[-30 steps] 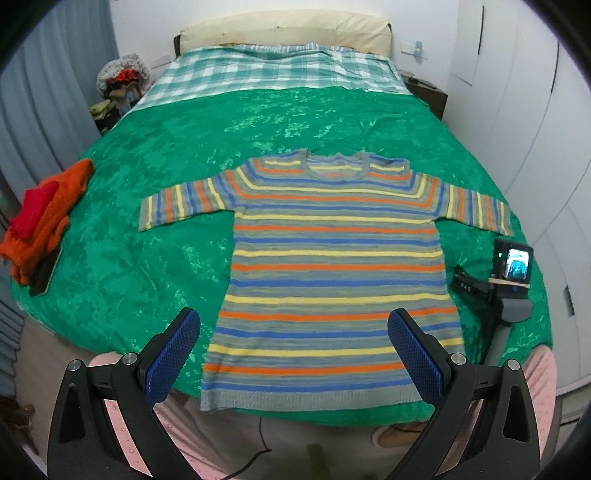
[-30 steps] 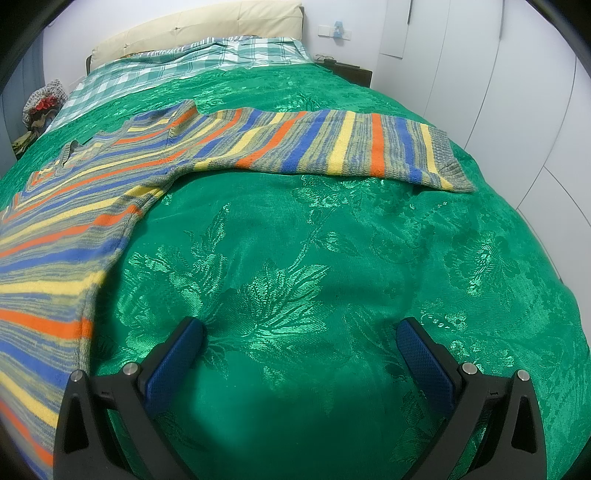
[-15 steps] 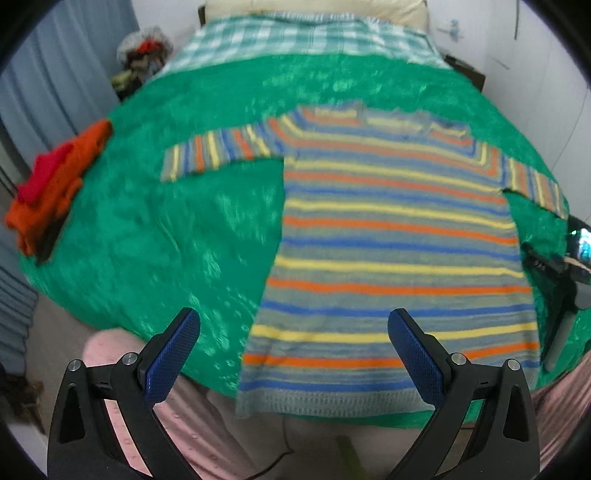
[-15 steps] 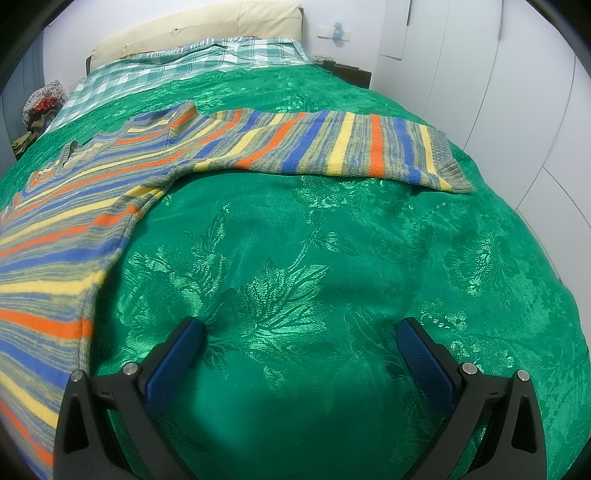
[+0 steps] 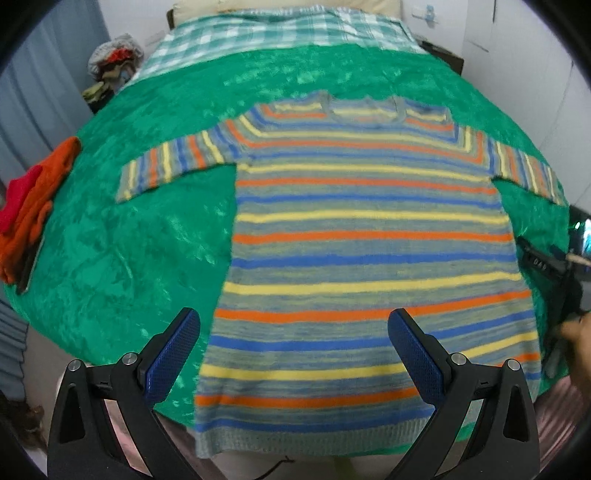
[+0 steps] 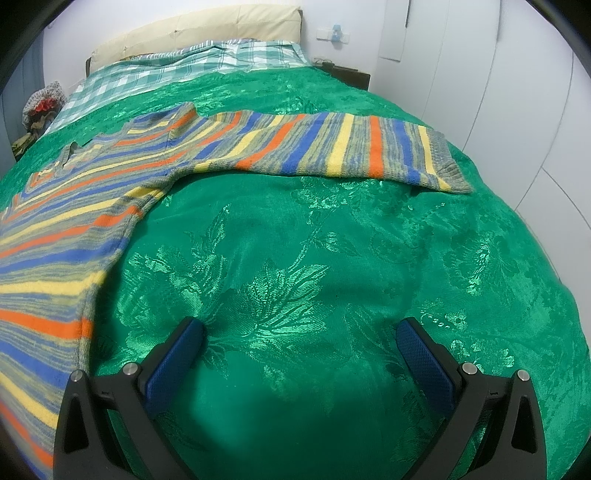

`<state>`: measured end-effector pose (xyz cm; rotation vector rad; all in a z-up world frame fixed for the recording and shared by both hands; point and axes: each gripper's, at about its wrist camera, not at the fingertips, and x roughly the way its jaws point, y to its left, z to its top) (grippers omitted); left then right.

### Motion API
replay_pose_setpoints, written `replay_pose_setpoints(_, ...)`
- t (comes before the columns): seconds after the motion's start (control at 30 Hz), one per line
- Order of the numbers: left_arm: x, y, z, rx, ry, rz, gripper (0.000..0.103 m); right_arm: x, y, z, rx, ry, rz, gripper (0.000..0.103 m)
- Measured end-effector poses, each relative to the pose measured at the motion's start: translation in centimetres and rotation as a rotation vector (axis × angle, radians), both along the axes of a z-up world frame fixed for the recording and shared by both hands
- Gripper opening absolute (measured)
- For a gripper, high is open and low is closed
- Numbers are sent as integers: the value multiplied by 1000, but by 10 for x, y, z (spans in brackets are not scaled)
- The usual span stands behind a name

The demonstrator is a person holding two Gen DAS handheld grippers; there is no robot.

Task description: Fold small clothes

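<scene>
A striped knit sweater (image 5: 365, 258) in grey, blue, yellow and orange lies flat on the green bedspread (image 5: 140, 236), both sleeves spread out. My left gripper (image 5: 293, 332) is open and empty, above the sweater's lower left hem area. In the right wrist view the sweater (image 6: 66, 229) is at the left and its right sleeve (image 6: 332, 151) stretches across the far middle. My right gripper (image 6: 299, 339) is open and empty, low over bare bedspread (image 6: 332, 258) to the right of the sweater's body.
Orange and red clothes (image 5: 33, 206) lie at the bed's left edge. A checked sheet (image 5: 280, 33) and pillow are at the head. The other gripper with its lit screen (image 5: 576, 254) is at the right edge. White wardrobe doors (image 6: 517, 92) stand right of the bed.
My left gripper has moved forward and lower toward the sweater, which now fills more of its view. The right gripper has stayed still.
</scene>
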<state>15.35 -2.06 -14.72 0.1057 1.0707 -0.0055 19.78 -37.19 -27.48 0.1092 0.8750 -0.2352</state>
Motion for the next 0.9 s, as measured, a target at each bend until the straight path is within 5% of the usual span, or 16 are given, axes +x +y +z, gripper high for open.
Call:
replay_pose_setpoints(0.27,-1,5,-20,13,-6,-12,102,-11,-29,30,256,113,283,101)
replay_pose_setpoints(0.4,2,12,-33,-14,16,9,102,-10,-88,92,418,-85,243,97)
replay_pose_setpoints(0.5,9,13,-44,-16,46,24,102,17,-157,119,544,-200,96,98)
replay_pose_setpoints(0.67,13,21,-47,5,34,61,102,65,-237,51,705,-8,-184,90)
replay_pose_setpoints(0.83,15,35,-59,11,65,106,102,88,-239,21,764,13,-125,80)
replay_pose_setpoints(0.87,16,37,-62,11,74,112,102,92,-240,19,759,15,-117,65)
replay_pose_setpoints(0.9,17,38,-65,10,82,120,102,93,-240,16,752,24,-123,12)
